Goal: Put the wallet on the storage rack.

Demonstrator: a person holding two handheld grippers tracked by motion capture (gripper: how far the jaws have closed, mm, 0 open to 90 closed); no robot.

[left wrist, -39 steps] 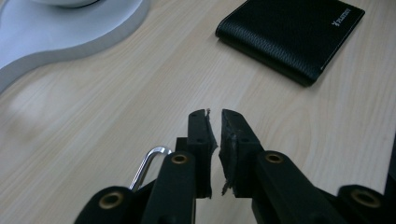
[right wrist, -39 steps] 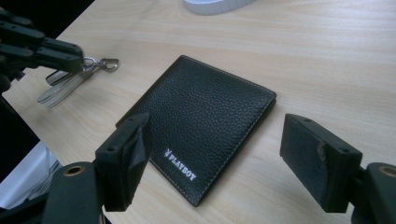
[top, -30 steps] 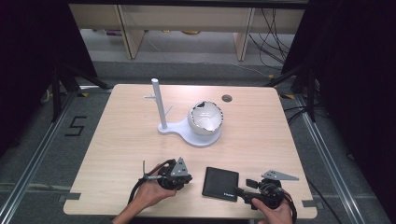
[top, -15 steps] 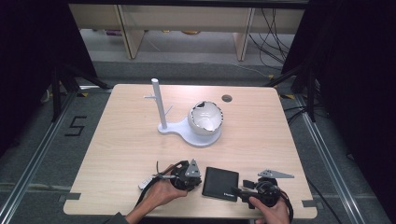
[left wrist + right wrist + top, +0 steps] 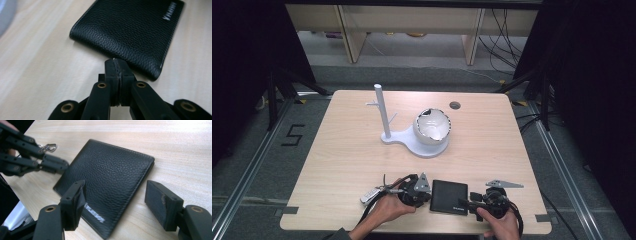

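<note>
Nearest to me, one black leather wallet [image 5: 450, 197] lies flat and closed on the pale wooden surface [image 5: 337, 150], close to its near edge, between my two grippers. A small silver logo is stamped on one corner of the wallet; the lettering is too blurred for me to read.

My left gripper [image 5: 117, 65] has its jaws pressed fully together with nothing between them, and its tip sits just beside the wallet's edge, touching it or nearly so; I cannot tell which. My right gripper [image 5: 117, 201] has its jaws apart, one over the wallet's logo corner and one over bare wood past the wallet's side; they have just been closing a little, and the pads do not press on the leather. A small silver clip [image 5: 50, 147] hangs off my left gripper in the right gripper view.

Farther off, near the middle of the surface, stands one white stand [image 5: 384, 117] with a single upright post on a flat base. One white bowl-shaped thing [image 5: 432, 126] rests tilted on that base. One small dark round hole [image 5: 455, 105] marks the far part of the surface.

On the floor to the left, a black mark reads "5" [image 5: 293, 135].
</note>
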